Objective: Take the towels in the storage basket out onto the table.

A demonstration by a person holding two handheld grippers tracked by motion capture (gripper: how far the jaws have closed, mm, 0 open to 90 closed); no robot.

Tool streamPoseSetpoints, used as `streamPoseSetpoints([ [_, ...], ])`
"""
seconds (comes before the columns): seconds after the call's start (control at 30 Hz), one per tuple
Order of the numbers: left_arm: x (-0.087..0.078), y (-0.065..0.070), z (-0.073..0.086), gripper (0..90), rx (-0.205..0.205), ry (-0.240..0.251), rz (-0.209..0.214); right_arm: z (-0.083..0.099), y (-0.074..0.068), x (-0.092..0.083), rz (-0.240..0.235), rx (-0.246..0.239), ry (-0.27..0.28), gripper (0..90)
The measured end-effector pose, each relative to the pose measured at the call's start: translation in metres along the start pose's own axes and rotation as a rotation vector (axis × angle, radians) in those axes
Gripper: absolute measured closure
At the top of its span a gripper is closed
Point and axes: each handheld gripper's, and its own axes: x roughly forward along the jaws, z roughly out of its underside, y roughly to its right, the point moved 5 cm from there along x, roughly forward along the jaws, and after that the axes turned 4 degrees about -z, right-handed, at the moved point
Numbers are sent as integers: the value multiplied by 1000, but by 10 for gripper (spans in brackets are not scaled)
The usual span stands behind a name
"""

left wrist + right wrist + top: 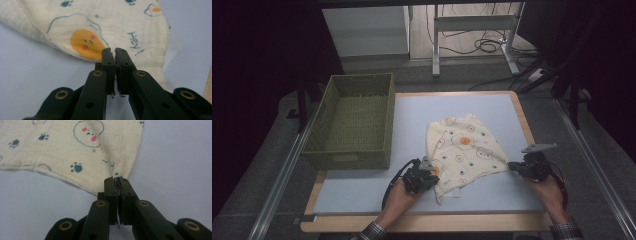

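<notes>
On the desk (362, 187), right of a green basket (354, 122), a cream printed cloth (464, 150) is lying crumpled and partly spread. Both grippers are clamping its near edge: the left gripper (428, 172) is pinching the hem beside an orange egg print, its jaws closed on the fabric, and the right gripper (513, 165) is biting the far right corner, with a thin fold of cloth caught between its pads. The grasping step looks to be finishing, likely ahead of a fold or a lift toward the basket. The next move is probably calling for both hands rising together and keeping the edge taut, so neither corner slips out.
</notes>
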Motion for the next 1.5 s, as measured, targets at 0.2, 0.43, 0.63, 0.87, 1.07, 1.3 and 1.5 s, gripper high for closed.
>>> streamPoseSetpoints([
  [0.2,-16,-11,16,863,-22,-15,-3,20,-22,-15,-39,-28,2,862],
  [0.43,-30,-17,22,688,-36,-5,-21,44,-52,-28,-79,-60,-2,822],
  [0.63,-26,-34,-16,568,-33,32,-81,22,-42,-31,-51,-55,43,746],
  [0.87,2,-54,-65,564,-12,24,-141,4,-29,-9,-44,-37,57,721],
  [1.07,33,-69,-97,616,11,2,-174,-1,-23,4,-17,-16,62,759],
  [1.3,68,-84,-111,677,11,-42,-204,3,-20,8,-15,-20,61,721],
  [1.5,77,-91,-106,822,-11,-49,-190,7,-19,10,-33,-17,79,696],
])
